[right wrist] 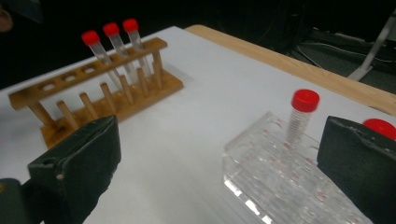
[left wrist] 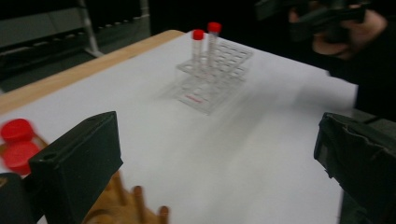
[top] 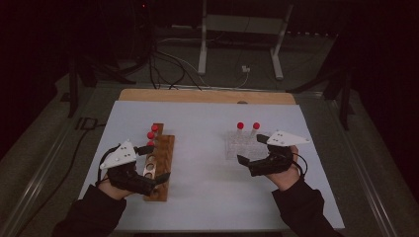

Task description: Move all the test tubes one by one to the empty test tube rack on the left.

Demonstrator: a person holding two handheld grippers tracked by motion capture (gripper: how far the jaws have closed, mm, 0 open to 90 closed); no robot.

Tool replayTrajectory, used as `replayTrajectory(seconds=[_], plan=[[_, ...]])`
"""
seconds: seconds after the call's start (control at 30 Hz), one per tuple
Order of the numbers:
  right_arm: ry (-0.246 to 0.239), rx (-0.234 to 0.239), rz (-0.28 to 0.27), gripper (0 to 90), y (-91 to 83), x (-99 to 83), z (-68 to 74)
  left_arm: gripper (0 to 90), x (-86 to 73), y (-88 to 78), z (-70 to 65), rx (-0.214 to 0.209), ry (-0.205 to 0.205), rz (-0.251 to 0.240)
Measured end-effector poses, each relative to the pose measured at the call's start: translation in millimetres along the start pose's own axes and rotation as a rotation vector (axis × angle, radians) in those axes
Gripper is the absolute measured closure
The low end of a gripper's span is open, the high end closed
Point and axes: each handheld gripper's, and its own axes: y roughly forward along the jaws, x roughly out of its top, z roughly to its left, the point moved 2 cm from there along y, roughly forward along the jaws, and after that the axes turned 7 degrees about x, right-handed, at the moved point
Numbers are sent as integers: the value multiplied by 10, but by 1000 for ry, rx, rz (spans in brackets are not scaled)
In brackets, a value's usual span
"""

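Red-capped tubes (right wrist: 112, 46), three of them, stand upright at the far end of the wooden rack (top: 159, 165), and two more (top: 247, 129) stand in the back row of the clear plastic rack (top: 242, 145) across the white table (top: 207, 197). The work in hand looks like shifting tubes from one rack to the other, though which way it runs I can't say from here.

The left gripper (top: 157, 163) sits right over the near end of the wooden rack, jaws spread wide with nothing between them. From there the three tubes lie away from the person, along the rack's long axis, which runs front to back. This hand is plainly the nearer one to them.

The right gripper (top: 253, 148) hangs at the near right corner of the clear rack, jaws also wide apart and empty (one red cap peeks past the right jaw in its own view). Its two tubes stand just beyond the fingertips, long axes vertical.

Containers now: the wooden rack's near holes are vacant, three visible from above. The clear rack is mostly unfilled, just the pair side by side at the back.

My read: each hand needs a short push forward and a pinch below the cap to take a tube.
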Motion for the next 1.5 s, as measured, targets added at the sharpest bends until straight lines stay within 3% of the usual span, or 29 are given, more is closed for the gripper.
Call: replayTrajectory(seconds=[0.27,0.43,0.63,0.77,1.0,1.17,1.5], plan=[[48,-84,31,0,52,-148,-290,16,-55,59,-99,-39,13,23],[91,-133,46,64,109,-250,-476,16,-72,82,-119,-43,20,33],[137,-187,76,191,201,-327,-655,16,-93,102,-114,-47,11,37],[170,-227,89,325,259,-335,-759,16,-111,116,-110,-54,5,45],[190,-237,98,488,335,-317,-877,16,-114,127,-114,-55,10,55],[160,-258,123,600,393,-310,-918,16,-119,133,-114,-54,10,58],[167,-264,149,725,488,-332,-966,16,-121,134,-109,-62,9,62]])
